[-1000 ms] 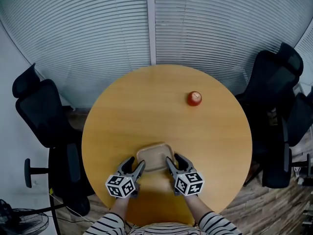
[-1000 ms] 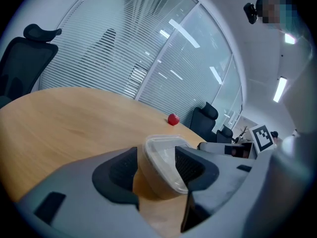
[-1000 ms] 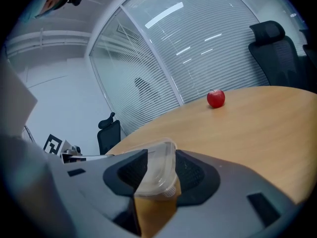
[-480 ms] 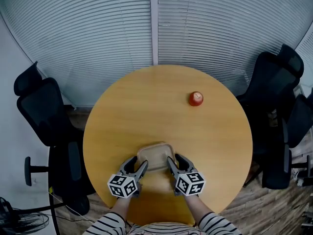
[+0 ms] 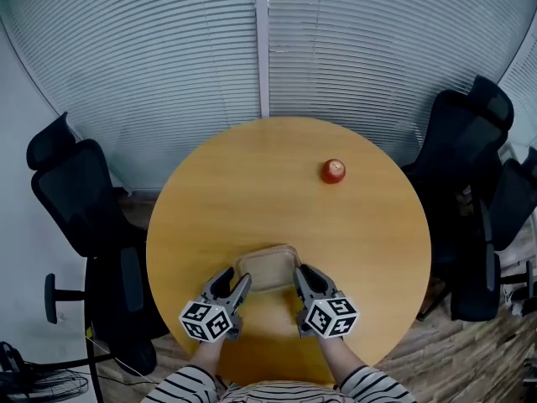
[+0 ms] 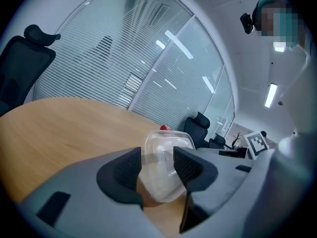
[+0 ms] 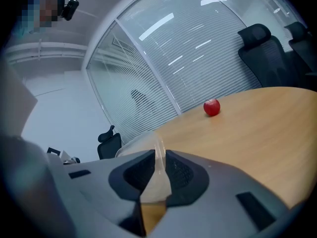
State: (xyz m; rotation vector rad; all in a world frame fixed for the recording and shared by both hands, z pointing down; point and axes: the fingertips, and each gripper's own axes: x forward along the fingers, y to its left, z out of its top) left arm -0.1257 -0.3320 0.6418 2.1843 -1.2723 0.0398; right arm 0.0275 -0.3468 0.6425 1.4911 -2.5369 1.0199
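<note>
Left gripper (image 5: 243, 280): jaws clamped on the left rim of the clear container (image 5: 268, 266), by the bench's (image 5: 252, 191) near edge.
Right gripper (image 5: 298, 274): jaws pinched on the right rim, which showed edge-on between them.
Relation: the container lay between both grippers, long axis left to right, neither side nearer.
Container: shallow transparent plastic, rounded corners, apparently empty.
Apple (image 5: 333, 170): red, well apart, far right, on the right gripper's side.
</note>
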